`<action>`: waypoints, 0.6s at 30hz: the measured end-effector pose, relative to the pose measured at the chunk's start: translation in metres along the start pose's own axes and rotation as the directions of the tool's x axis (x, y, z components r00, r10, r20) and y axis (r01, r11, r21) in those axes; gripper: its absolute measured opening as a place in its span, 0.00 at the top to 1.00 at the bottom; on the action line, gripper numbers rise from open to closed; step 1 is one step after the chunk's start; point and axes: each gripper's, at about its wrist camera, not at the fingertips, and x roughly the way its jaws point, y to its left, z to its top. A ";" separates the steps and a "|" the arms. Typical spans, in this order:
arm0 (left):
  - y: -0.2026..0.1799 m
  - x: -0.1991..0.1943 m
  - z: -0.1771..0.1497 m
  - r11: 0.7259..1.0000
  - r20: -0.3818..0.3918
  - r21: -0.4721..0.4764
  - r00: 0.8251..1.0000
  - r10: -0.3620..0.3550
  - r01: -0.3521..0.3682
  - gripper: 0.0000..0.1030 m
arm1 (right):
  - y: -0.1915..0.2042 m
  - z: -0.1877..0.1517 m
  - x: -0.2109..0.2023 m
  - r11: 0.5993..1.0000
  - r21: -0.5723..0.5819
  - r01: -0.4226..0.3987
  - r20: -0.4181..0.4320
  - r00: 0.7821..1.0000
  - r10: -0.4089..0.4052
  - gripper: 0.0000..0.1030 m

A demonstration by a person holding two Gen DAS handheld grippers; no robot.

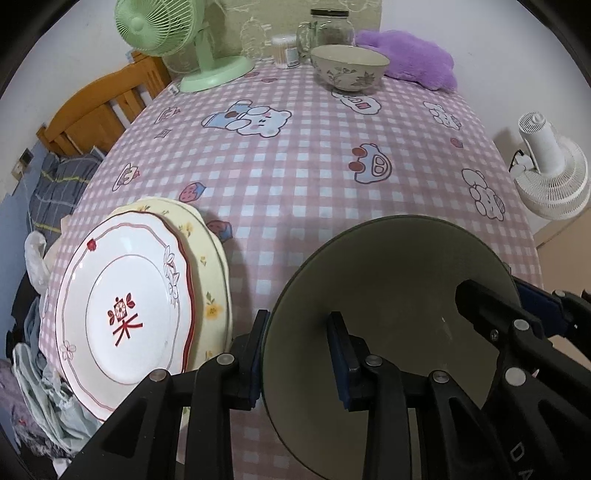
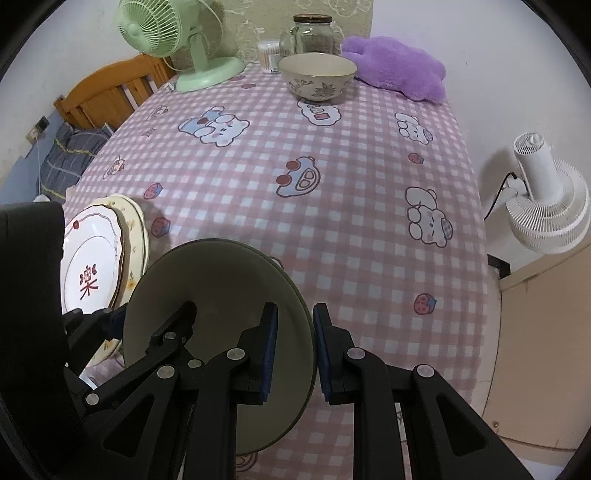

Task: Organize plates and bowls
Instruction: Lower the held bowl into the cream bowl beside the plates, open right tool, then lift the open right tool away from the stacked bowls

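I have the dark green bowl (image 1: 388, 314) between both tools, held by its rim on opposite sides over the near edge of the counter (image 1: 295, 177). The left gripper (image 1: 301, 358) has its fingers (image 1: 258, 354) closed on the bowl's left wall, one pad outside and one inside. The right gripper (image 2: 293, 354) has its fingers (image 2: 271, 354) clamped on the right wall in the same way. The bowl looks tilted toward me, and I cannot tell whether its base touches the cloth yet.

Just left of it, two plates already sit stacked: the white plate (image 1: 125, 299) with red marks on top of the yellow flowered plate (image 1: 207, 258). So I judge the plate half of the job done.

The bowls are not yet together. The flowered bowl (image 1: 349, 66) stands alone at the far end, well apart, near the glass jar (image 1: 330, 27), the green fan (image 1: 166, 29) and the purple plush (image 1: 410, 57). As I read it, what remains is setting this bowl down and nesting the two.
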 end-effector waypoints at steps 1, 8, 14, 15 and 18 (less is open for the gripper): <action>0.000 0.000 -0.001 1.000 0.003 0.011 1.000 -0.002 0.002 0.71 | 0.000 -0.001 0.000 1.000 -0.003 0.003 0.003 1.000 -0.003 0.78; 0.002 -0.003 -0.001 0.996 0.001 0.059 0.997 -0.071 0.071 0.57 | 0.004 -0.003 -0.002 0.999 0.026 0.031 0.008 0.999 -0.031 0.77; 0.013 -0.024 0.007 0.986 0.067 0.121 0.990 -0.126 0.117 0.28 | 0.009 -0.001 -0.015 0.995 0.094 0.025 0.038 0.999 -0.028 0.51; 0.017 -0.027 0.009 0.984 0.077 0.124 0.988 -0.138 0.127 0.24 | 0.012 0.000 -0.020 0.995 0.099 0.025 0.055 0.998 -0.031 0.47; 0.031 -0.038 0.015 0.979 0.104 0.139 0.981 -0.165 0.150 0.20 | 0.023 0.003 -0.035 0.992 0.121 0.041 0.113 0.992 -0.055 0.35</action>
